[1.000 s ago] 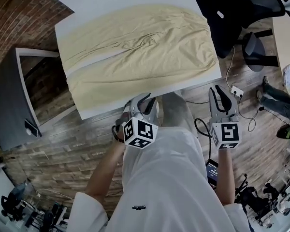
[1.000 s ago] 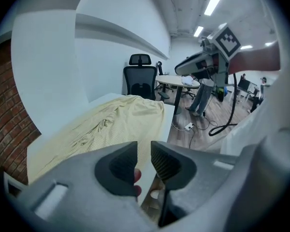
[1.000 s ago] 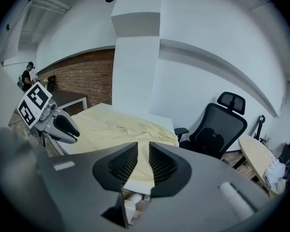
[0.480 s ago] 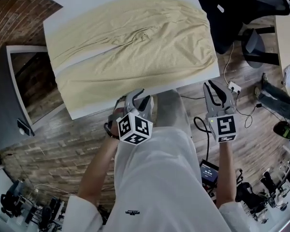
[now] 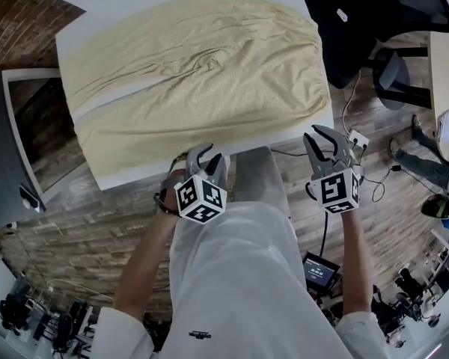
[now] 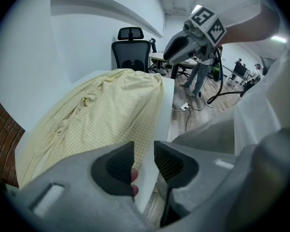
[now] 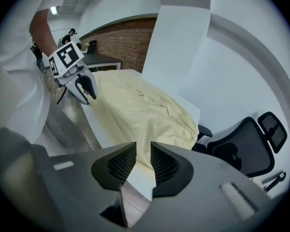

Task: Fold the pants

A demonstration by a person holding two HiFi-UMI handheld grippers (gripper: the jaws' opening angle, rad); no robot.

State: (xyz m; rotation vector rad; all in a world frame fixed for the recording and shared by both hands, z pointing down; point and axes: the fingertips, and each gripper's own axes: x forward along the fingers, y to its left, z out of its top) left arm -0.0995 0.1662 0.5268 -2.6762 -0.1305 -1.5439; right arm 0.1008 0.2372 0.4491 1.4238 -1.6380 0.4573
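Observation:
Pale yellow pants (image 5: 194, 73) lie spread flat across the white table (image 5: 135, 172), legs to the left and waist to the right. My left gripper (image 5: 207, 158) hangs just off the table's near edge, short of the cloth. Its jaws have just been opening and stand open with nothing between them (image 6: 144, 151). My right gripper (image 5: 325, 137) is off the table's near right corner, beside the waist end. Its jaws have also just been opening and are open and empty (image 7: 143, 153). Neither gripper touches the pants (image 6: 101, 115).
A black office chair (image 5: 359, 21) stands off the table's right end. A grey cabinet (image 5: 22, 133) and a brick wall are at the left. A power strip (image 5: 357, 139) and cables lie on the wood floor by my right gripper.
Both grippers have come lower and nearer the table's near edge. The right one has rolled, and its jaws stand a little wider apart.

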